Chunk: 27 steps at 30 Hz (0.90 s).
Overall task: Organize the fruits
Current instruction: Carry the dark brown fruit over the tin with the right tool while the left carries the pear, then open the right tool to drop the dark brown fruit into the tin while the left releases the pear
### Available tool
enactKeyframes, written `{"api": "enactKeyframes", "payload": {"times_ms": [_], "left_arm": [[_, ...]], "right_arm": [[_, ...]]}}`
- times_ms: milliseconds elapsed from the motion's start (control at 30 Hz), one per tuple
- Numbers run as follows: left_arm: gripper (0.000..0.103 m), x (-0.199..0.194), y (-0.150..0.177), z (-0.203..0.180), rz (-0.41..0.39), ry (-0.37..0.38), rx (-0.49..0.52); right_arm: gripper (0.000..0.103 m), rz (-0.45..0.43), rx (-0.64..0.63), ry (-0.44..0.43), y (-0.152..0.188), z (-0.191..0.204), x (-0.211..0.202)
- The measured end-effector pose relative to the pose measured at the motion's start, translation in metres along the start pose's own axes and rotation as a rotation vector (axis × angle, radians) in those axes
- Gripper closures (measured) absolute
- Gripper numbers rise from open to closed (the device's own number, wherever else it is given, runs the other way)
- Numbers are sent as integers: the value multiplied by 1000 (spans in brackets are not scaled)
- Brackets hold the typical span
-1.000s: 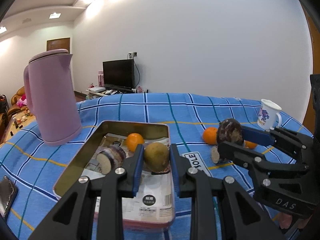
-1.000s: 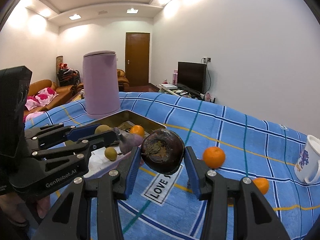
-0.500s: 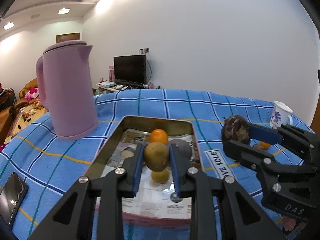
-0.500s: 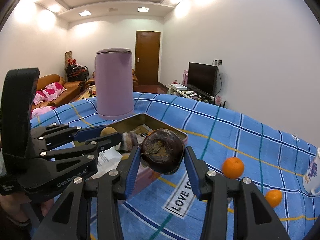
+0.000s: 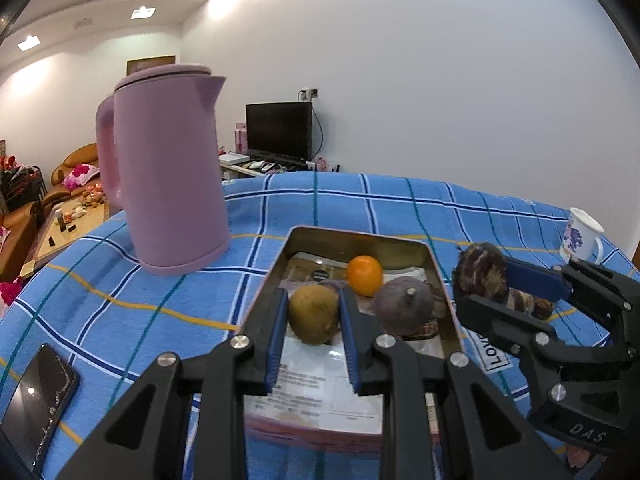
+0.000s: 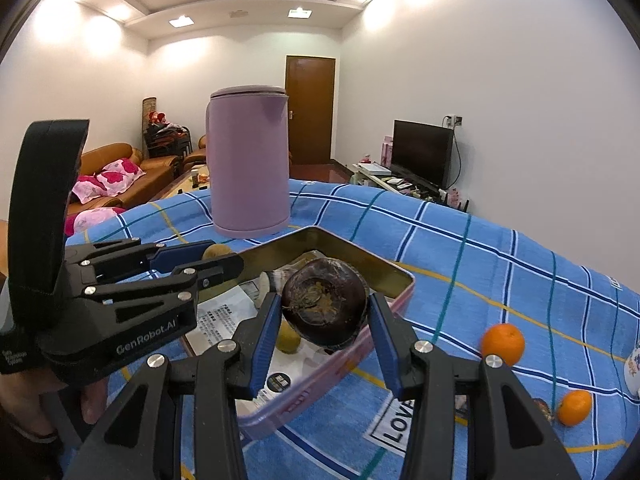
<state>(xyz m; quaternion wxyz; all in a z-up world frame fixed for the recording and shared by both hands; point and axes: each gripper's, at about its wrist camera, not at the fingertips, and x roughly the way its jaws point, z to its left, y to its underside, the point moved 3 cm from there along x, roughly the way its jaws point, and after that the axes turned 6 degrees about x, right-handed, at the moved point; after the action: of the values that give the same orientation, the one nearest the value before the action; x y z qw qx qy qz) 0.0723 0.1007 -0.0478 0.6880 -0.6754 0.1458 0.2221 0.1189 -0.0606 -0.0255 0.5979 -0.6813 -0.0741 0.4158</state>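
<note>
My left gripper [image 5: 314,316] is shut on a brown-green kiwi [image 5: 313,314] and holds it over the metal tin [image 5: 360,240]. Inside the tin lie an orange [image 5: 364,275] and a purple round fruit [image 5: 403,305]. My right gripper [image 6: 324,312] is shut on a dark purple mangosteen [image 6: 325,305] above the tin's near right rim [image 6: 394,276]. A small yellow-green fruit [image 6: 288,340] shows under it in the tin. In the left wrist view the right gripper [image 5: 480,276] hangs just right of the tin. Two oranges [image 6: 503,344] [image 6: 574,407] rest on the blue cloth at the right.
A tall pink kettle [image 5: 168,184] stands left of the tin's far end. A phone [image 5: 36,404] lies at the near left on the blue checked cloth [image 5: 120,312]. A white mug [image 5: 580,236] stands at the far right. A person's hand [image 6: 24,400] grips the left tool.
Both grippers have shifted left with their fruit: the kiwi now hangs over the tin's left half and the mangosteen has come over the tin's right rim. The kettle looks nearer.
</note>
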Motion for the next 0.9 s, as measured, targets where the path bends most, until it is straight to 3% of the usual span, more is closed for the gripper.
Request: {"api": "enactKeyframes", "payload": {"times_ms": [500,900], "left_arm": [[76,21,6,13,86,44,-27],[74,28,9,6,132,36,12]], "right_arm": [[56,83,-36,-39,8,20,22],[56,174,-26,-75,17,19,35]]}}
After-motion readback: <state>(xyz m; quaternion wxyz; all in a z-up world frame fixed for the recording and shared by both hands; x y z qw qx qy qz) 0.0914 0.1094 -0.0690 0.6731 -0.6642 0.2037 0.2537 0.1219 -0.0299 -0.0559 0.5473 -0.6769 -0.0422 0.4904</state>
